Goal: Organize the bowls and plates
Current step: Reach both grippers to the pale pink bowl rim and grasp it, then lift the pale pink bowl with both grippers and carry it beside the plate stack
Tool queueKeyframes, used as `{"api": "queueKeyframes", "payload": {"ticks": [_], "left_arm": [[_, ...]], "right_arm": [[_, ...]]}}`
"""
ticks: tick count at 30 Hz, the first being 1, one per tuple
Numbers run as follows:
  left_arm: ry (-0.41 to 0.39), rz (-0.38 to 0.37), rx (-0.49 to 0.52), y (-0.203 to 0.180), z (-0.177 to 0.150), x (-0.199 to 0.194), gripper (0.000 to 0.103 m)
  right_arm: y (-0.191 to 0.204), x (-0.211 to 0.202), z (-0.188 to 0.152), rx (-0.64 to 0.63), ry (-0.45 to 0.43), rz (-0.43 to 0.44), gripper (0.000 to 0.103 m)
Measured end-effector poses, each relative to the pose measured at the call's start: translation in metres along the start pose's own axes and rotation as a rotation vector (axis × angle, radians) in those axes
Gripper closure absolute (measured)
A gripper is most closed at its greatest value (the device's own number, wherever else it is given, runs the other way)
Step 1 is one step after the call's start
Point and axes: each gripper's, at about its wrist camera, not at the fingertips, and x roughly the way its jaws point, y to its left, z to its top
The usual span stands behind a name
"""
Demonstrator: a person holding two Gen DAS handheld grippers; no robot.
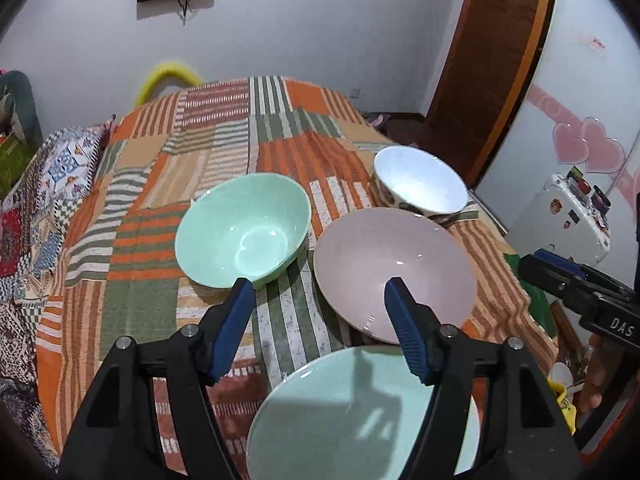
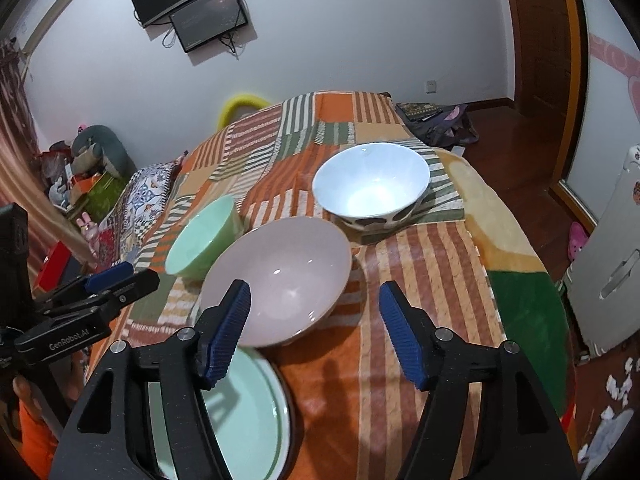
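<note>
Pink plate (image 2: pixel 280 276) tilts, rim propped on green plate (image 2: pixel 248 412).

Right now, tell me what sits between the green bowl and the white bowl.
The pink plate lies between the green bowl and the white bowl, clearest in the right wrist view.
</note>
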Motion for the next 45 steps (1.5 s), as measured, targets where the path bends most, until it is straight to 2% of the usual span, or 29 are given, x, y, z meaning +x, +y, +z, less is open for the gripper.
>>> {"api": "queueKeyframes", "payload": {"ticks": [9,15,18,21,24,25,26,31,45], "left_arm": [[0.090,-0.022,-0.038,0.007,-0.005,0.048,0.035],[0.094,-0.037,-0.027,0.004,-0.006,0.064,0.035],[0.099,-0.046,-0.031,0.003,-0.005,0.072,0.036],[0.106,-0.053,-0.027,0.001,-0.004,0.078,0.048],[0.127,-0.076,-0.031,-0.001,-0.005,0.086,0.065],[0.130,-0.078,-0.029,-0.001,-0.005,0.088,0.075],[0.134,-0.078,-0.025,-0.002,-0.005,0.090,0.078],[0.128,-0.073,-0.022,-0.004,-0.007,0.092,0.082],[0.115,-0.086,-0.014,-0.012,-0.005,0.069,0.085]], "right_arm": [[-0.014,0.034,0.004,0.024,0.049,-0.004,0.040],[-0.017,0.054,0.002,0.026,0.081,0.005,0.040],[-0.021,0.061,0.001,0.038,0.101,0.021,0.052],[-0.024,0.068,0.001,0.050,0.122,0.033,0.060],[-0.026,0.071,0.001,0.059,0.134,0.046,0.068],[-0.027,0.073,0.002,0.060,0.137,0.046,0.072],[-0.027,0.074,0.001,0.060,0.142,0.045,0.075],[-0.026,0.079,-0.002,0.065,0.163,0.067,0.081],[-0.020,0.068,-0.001,0.092,0.178,0.023,0.081]]}}
